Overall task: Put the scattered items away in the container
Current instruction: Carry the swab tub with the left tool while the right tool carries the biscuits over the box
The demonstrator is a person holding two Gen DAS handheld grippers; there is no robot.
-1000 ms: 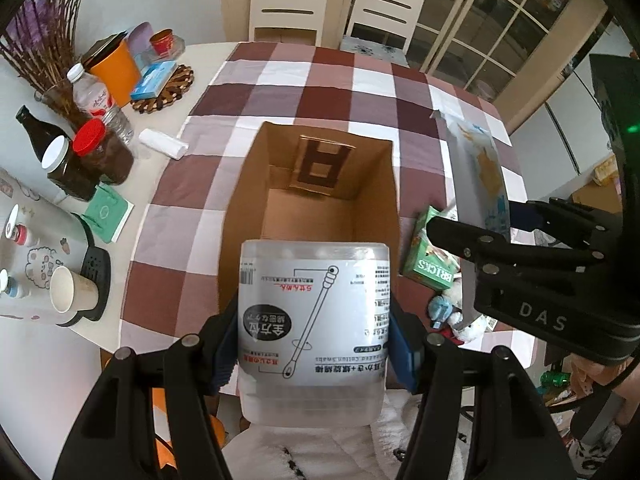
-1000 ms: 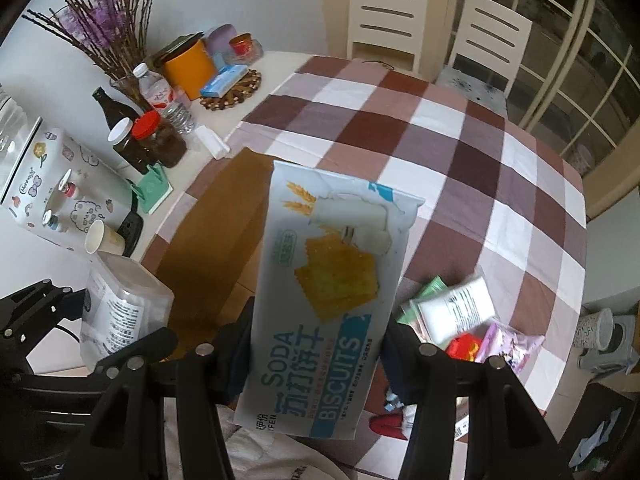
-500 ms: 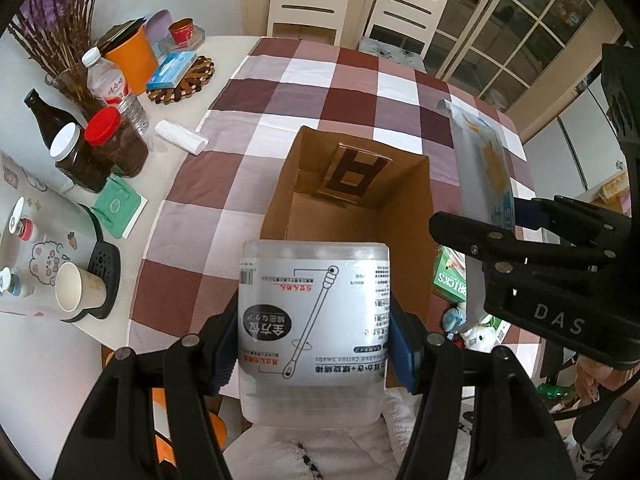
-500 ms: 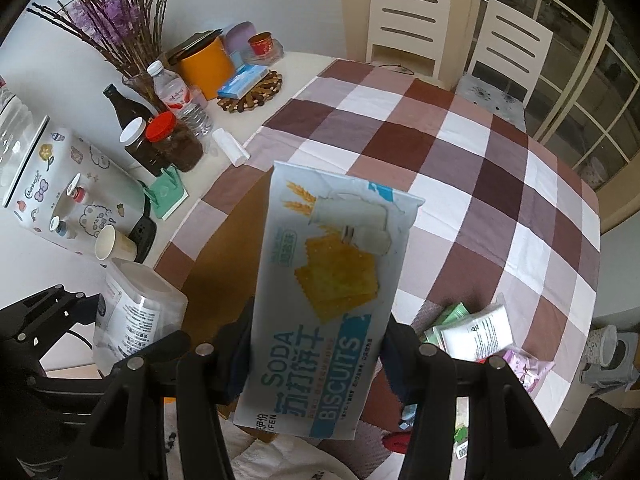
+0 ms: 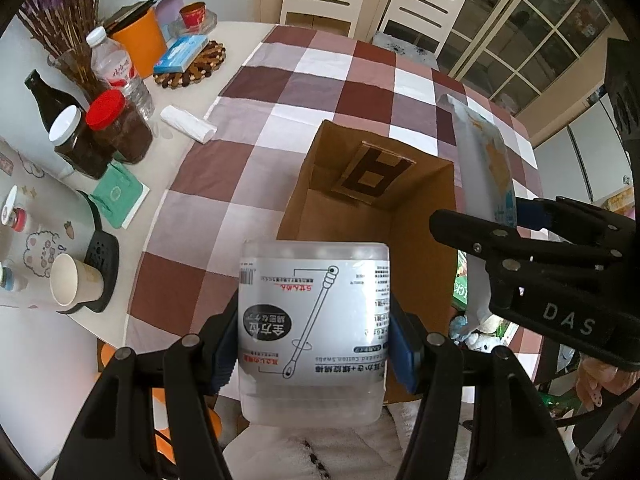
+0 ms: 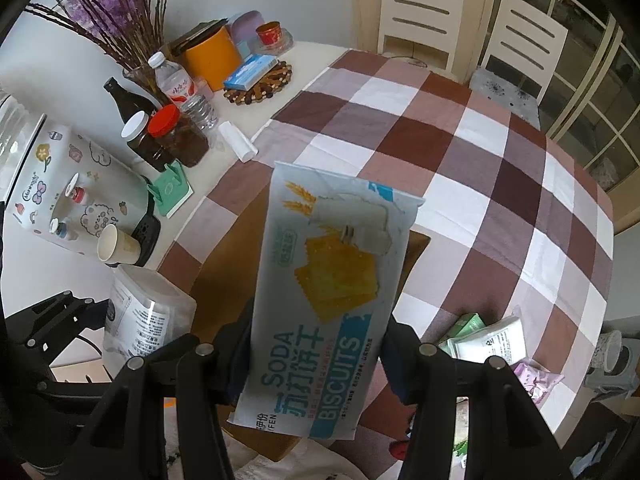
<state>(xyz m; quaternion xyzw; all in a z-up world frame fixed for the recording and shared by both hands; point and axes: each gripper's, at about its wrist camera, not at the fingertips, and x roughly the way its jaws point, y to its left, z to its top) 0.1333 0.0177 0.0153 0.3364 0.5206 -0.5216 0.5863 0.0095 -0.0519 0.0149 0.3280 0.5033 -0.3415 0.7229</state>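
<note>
Above the cardboard box [image 5: 372, 200], left tool [image 5: 314, 344] clenches the cotton-swab tub [image 5: 314, 320], right tool [image 6: 316, 364] the biscuit packet [image 6: 332, 280] — lower both fully inside before releasing.

Brown cardboard box [image 5: 416, 248] with a dark letter patch, maroon, mauve and white checked tablecloth [image 5: 328, 88], clear tub [image 5: 314, 332] with white label, pale blue biscuit packet [image 6: 328, 296] printed with yellow crackers, orange canister [image 5: 140, 42], red-lidded jar [image 5: 118, 126]

A round table [image 5: 240, 40] carries a checked cloth [image 5: 320, 92], bearing an open cardboard box [image 5: 420, 248] and snack packets [image 6: 492, 340].
</note>
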